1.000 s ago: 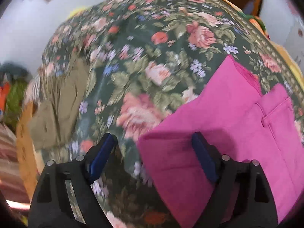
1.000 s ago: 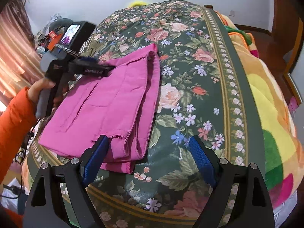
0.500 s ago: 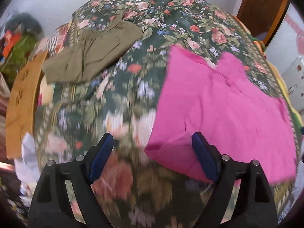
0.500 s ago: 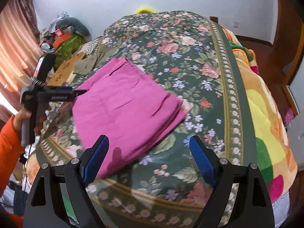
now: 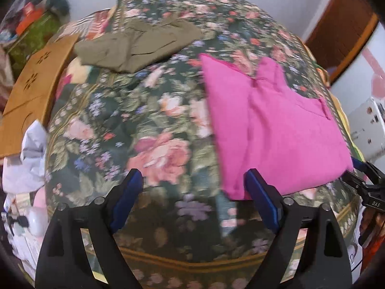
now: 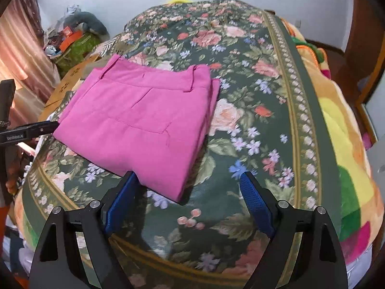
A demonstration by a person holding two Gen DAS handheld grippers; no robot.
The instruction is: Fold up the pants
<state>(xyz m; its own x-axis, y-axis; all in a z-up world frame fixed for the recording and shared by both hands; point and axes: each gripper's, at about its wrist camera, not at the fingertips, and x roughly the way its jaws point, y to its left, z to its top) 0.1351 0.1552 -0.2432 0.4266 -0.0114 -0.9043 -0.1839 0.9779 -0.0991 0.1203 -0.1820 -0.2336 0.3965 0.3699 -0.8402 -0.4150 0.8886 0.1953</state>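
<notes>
1. The left gripper [image 5: 193,183] is hovering with its fingers spread wide apart, gripping nothing.
2. The folded pink pants [image 5: 272,130] are lying flat on the floral bedspread [image 5: 154,120], just ahead of its right finger.
3. The right gripper [image 6: 190,187] is also gaping empty, the pants touching its left fingertip.
4. An olive garment [image 5: 139,45] is lying far ahead.

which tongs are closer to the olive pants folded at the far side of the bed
Left. The left tongs face the olive pants across bare bedspread; the right tongs sit beyond the pink pants, farther off.
</notes>
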